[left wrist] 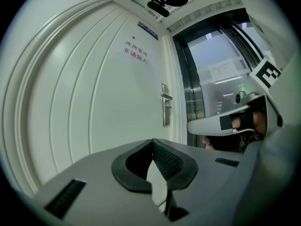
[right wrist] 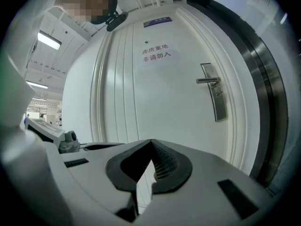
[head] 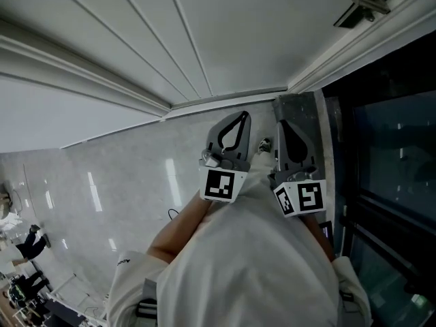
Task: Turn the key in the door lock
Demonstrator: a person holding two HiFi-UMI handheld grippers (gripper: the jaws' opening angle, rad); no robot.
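Though the lock plate point(right wrist: 218, 102) shows, its detail is indistinct.

A glossy, pale grey marble floor point(head: 122, 182) runs up to the foot of a white door point(head: 225, 33), its polished tiles throwing back streaks of ceiling light. A darker speckled stone strip point(head: 303, 111) borders it at the right, beside dark glass panels point(head: 395, 142). One small object point(head: 263, 144), too small to identify, lies near the door's base. People point(head: 27, 240) stand at far left.
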